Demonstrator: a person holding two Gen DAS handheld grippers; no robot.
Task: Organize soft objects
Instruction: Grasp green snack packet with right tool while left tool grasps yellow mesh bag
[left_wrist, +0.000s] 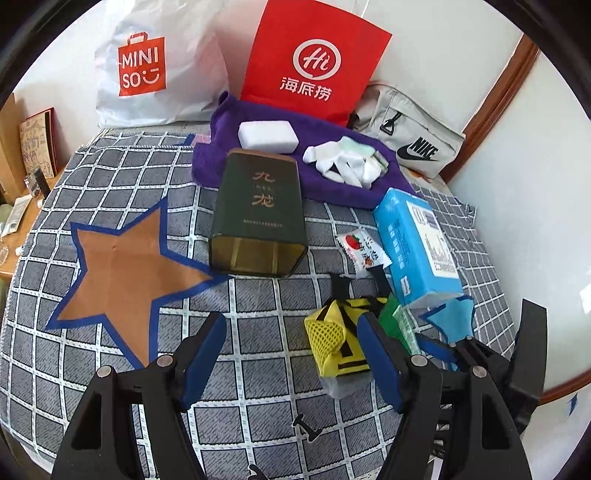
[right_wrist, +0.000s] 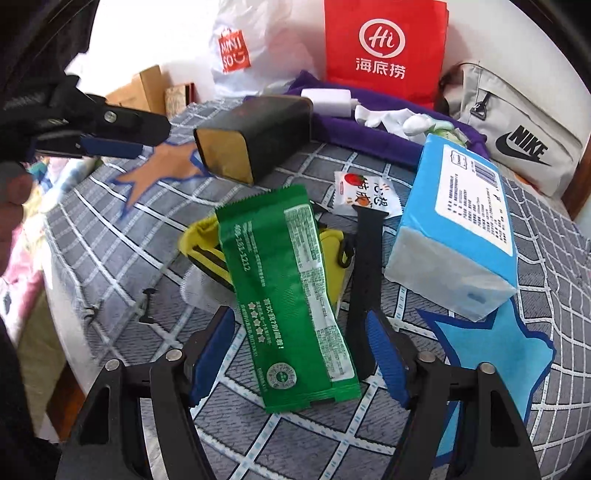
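green packet (right_wrist: 291, 295): lies btwn right gripper (right_wrist: 301, 360) jaws, long axis running away from it, far end resting on yellow mesh pouch (right_wrist: 205, 236).
right gripper: jaws apart, pads not pressing packet.
left gripper (left_wrist: 291, 350): open, empty; pouch just beside its right finger.
nearer hand: right, I'd say.
tin (left_wrist: 258, 214): on its side, mouth open, looks empty.
purple towel (left_wrist: 221, 166): holds white block + white bits.

Checked cloth (left_wrist: 110, 369) on table: tin (left_wrist: 258, 218), tissue pack (left_wrist: 417, 243), purple towel (left_wrist: 258, 155).
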